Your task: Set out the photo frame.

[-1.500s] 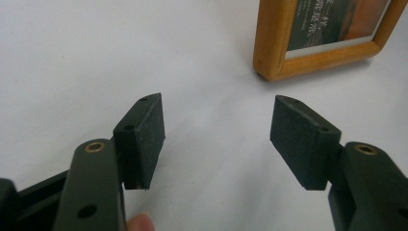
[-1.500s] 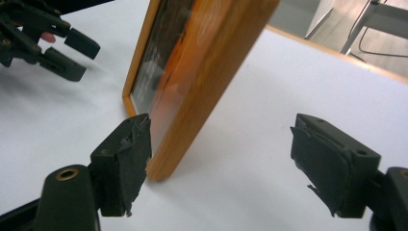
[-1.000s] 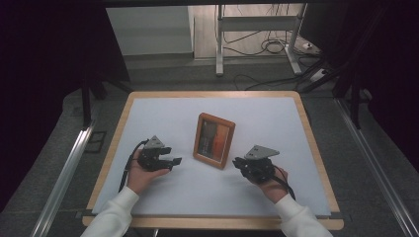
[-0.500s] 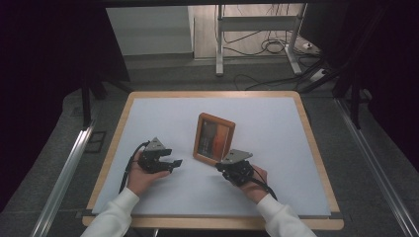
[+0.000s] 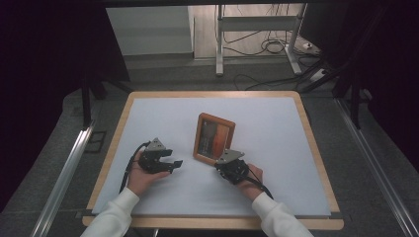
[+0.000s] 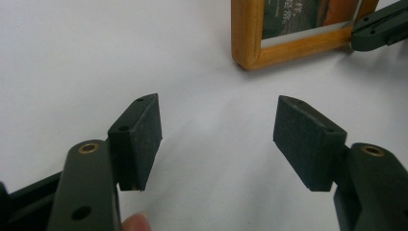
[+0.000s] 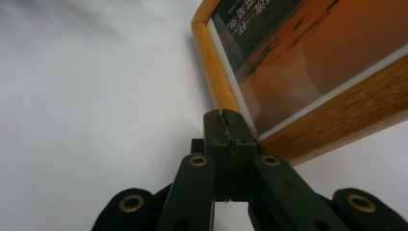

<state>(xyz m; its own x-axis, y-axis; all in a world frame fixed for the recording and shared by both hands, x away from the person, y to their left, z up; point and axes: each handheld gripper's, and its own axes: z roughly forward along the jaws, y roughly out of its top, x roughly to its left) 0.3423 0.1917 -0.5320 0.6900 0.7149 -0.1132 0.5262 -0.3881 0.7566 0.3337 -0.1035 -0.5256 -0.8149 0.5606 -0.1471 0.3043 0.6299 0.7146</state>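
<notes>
White mat [image 5: 276, 123]: frame [image 5: 214, 138] corner touching shut right fingers [image 7: 226, 126].

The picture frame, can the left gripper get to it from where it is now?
Probably yes. The left gripper is open, and only bare white table lies between it and the picture frame. The shut right gripper is at the frame's near edge, so it may crowd that side.

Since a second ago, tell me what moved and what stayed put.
The right gripper slid left and forward across the table to the near corner of the picture frame, its fingers shut with nothing between them. The left gripper, open, and the frame kept their places.
</notes>
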